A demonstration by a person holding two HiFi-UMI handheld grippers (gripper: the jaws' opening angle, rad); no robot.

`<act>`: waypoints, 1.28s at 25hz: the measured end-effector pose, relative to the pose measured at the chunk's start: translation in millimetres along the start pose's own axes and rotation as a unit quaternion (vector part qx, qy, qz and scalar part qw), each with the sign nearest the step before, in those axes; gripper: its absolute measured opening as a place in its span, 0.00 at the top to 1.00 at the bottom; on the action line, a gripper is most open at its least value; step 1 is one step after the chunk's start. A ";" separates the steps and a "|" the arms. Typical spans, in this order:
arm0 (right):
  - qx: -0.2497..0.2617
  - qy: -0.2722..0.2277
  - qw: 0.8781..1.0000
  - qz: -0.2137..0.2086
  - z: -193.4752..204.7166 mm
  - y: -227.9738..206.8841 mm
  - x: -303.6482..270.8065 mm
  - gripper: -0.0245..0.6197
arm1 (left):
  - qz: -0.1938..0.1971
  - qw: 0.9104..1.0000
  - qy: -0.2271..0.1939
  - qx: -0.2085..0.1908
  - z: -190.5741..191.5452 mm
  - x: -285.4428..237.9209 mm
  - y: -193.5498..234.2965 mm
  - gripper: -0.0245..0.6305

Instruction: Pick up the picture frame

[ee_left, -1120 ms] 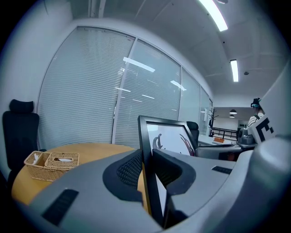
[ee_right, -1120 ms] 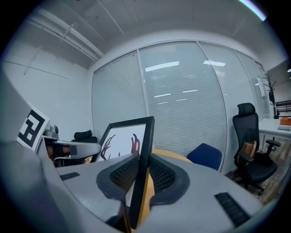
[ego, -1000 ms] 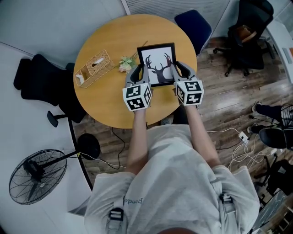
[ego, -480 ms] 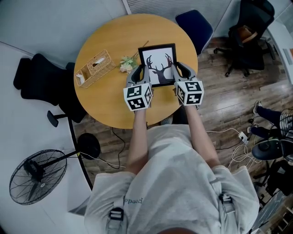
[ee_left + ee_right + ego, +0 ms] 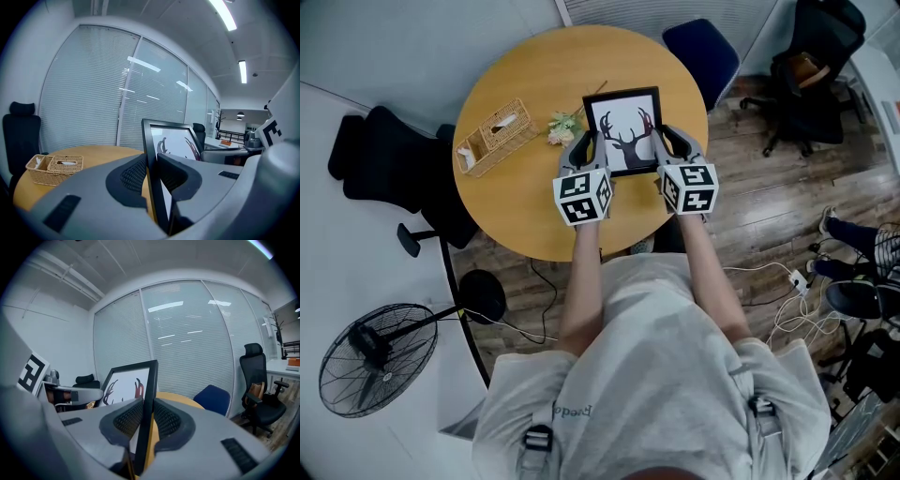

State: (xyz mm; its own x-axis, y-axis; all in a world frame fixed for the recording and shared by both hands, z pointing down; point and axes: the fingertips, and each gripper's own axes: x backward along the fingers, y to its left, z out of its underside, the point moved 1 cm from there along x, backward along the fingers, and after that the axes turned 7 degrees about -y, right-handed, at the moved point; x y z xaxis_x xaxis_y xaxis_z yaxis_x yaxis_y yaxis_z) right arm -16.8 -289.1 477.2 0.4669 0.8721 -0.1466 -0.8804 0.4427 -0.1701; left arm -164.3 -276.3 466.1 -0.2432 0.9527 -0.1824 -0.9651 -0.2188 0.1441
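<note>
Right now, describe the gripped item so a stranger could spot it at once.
On the round wooden table, look right of the wicker basket and flower sprig. The picture frame, held by the left gripper and right gripper, alone is black-edged with a deer silhouette.

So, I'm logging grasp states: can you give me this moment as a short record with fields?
held item: picture frame, deer print
left claw: shut on frame's left edge
right claw: shut on frame's right edge
surface: round wooden table
also on table: wicker basket, flower sprig, left of frame
lifted: cannot tell
</note>
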 end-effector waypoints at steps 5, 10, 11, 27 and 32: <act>0.004 0.003 1.000 -0.003 1.8 4.2 1.0 0.84 | -0.003 1.000 0.000 0.000 1.3 3.4 2.5 0.83; 0.007 0.003 1.000 -0.003 2.6 3.1 5.0 0.85 | -0.002 1.000 0.002 -0.001 2.9 4.6 -0.5 0.83; 0.006 0.003 1.000 -0.002 3.0 2.5 5.7 0.85 | -0.002 1.000 0.002 -0.001 3.4 4.7 -1.3 0.83; 0.003 0.000 1.000 0.006 4.5 -7.6 13.2 0.85 | 0.013 1.000 0.005 -0.008 5.3 1.1 -13.0 0.83; 0.002 0.003 1.000 0.019 6.1 -20.4 20.7 0.85 | 0.026 1.000 0.011 -0.009 10.5 -4.7 -25.9 0.83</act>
State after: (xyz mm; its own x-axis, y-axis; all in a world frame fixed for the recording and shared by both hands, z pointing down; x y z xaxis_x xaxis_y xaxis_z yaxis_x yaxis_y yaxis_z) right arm 10.3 -278.8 483.5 0.4327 0.8874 -0.1589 -0.8982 0.4093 -0.1603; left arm -137.1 -272.8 473.5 -0.2955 0.9348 -0.1970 -0.9525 -0.2725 0.1359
